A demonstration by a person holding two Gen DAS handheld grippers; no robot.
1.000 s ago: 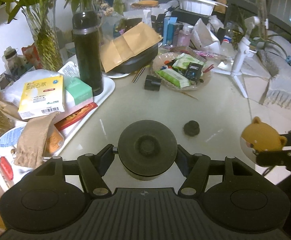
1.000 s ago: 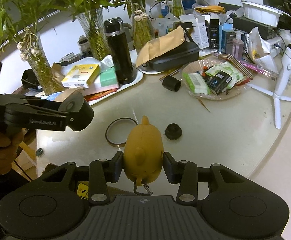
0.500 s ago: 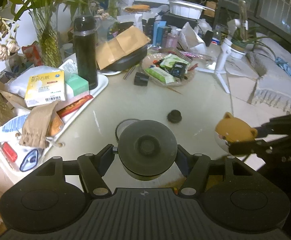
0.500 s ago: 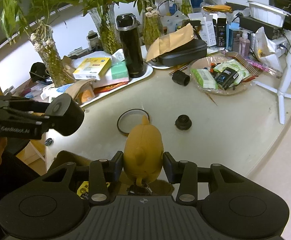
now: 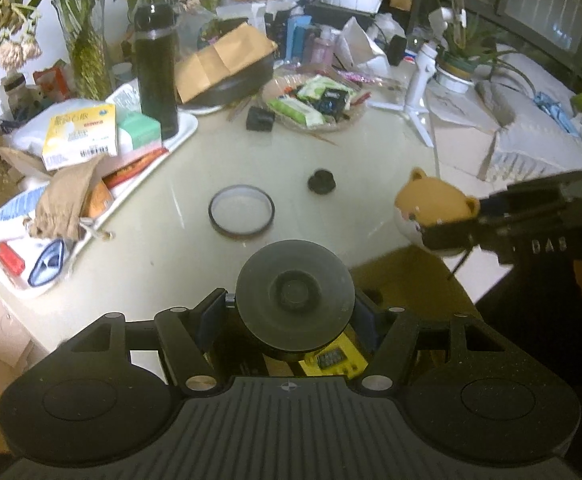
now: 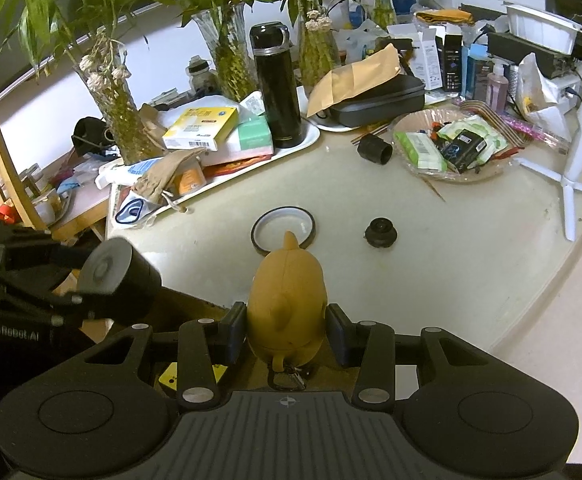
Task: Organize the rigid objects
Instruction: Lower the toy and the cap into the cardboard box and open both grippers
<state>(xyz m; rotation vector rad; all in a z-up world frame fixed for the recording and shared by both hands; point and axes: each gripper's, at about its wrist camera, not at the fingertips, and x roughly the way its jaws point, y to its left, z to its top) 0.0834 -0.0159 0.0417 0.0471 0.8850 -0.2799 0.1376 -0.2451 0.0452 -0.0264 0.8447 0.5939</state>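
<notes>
The left gripper [image 5: 293, 314] is clamped across a stiff, smooth black round lid [image 5: 295, 304], likely light, and the right gripper [image 6: 287, 330] squeezes a rubbery yellow bear figurine [image 6: 287, 304] at its sides, both above the table's [image 6: 451, 280] near edge.

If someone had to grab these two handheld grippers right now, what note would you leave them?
Left gripper: shut on a black round cylinder.
Right gripper: shut on a yellow bear figurine.
Both are held over the near table edge, above a brown box with a yellow item inside.
On the table: a tape ring and a small black knob.
Left to do: set both held items down, then gather those two.
</notes>
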